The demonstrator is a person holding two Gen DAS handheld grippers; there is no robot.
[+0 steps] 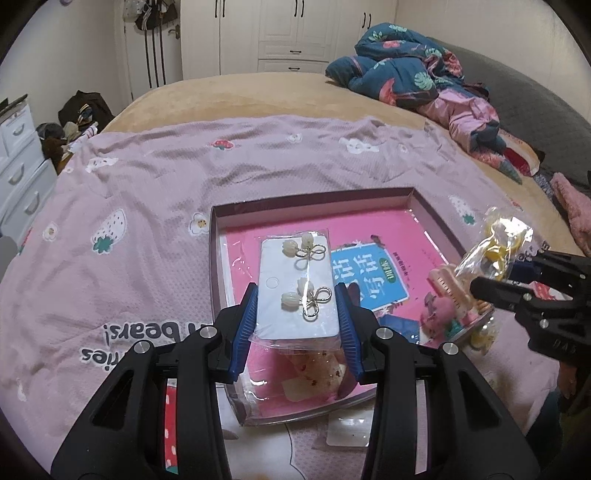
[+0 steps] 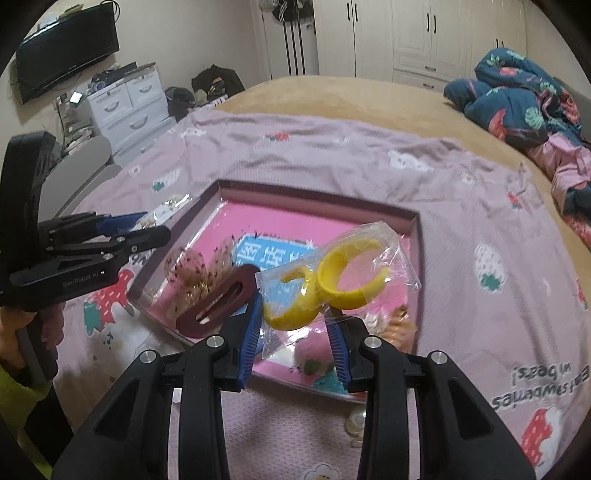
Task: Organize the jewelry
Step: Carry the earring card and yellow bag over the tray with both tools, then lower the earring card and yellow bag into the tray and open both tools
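My left gripper is shut on a white earring card in a clear bag, with pearl and gold earrings on it, held above the pink-lined box. My right gripper is shut on a clear bag with a yellow hair claw, held above the same box. The right gripper and its yellow bag also show at the right of the left wrist view. The left gripper shows at the left of the right wrist view. A dark red hair clip and a speckled scrunchie lie in the box.
The box sits on a pink strawberry-print blanket over a bed. More packaged hair pieces lie at the box's right side. A crumpled blue quilt lies far back. White drawers and a wardrobe stand beyond the bed.
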